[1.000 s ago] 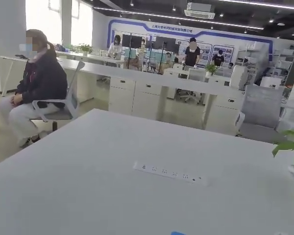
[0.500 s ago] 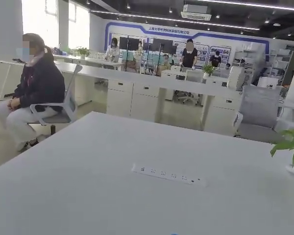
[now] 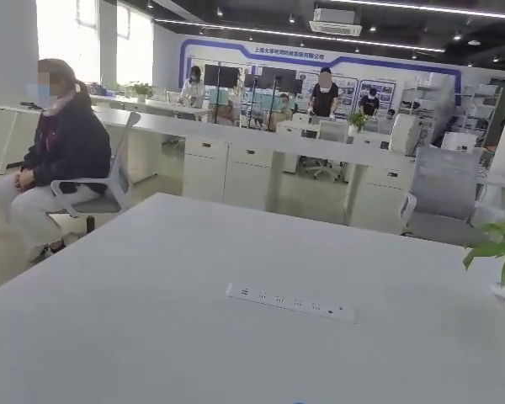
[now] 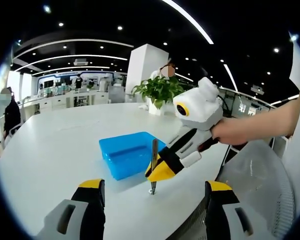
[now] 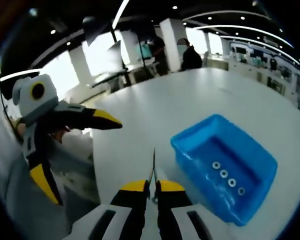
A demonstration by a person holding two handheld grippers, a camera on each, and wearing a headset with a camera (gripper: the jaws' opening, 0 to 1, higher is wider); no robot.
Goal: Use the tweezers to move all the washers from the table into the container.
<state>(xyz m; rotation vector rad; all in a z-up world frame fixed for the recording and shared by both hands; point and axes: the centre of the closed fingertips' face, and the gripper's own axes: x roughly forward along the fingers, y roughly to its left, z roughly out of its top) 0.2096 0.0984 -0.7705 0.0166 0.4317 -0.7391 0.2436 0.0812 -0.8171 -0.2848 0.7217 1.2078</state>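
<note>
- Your head camera looks far out across the table (image 3: 151, 337).
- Both gripper cameras sit low and close, facing the blue box (image 4: 127, 157) from opposite sides.

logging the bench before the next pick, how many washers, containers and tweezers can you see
washers: 4, all lying in the container
container: 1, blue
tweezers: 1
total: 6

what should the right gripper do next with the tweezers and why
Probably lift the right gripper and its tweezers away and set them aside: four washers already lie in the blue container, and the table beside it looks bare.
</note>
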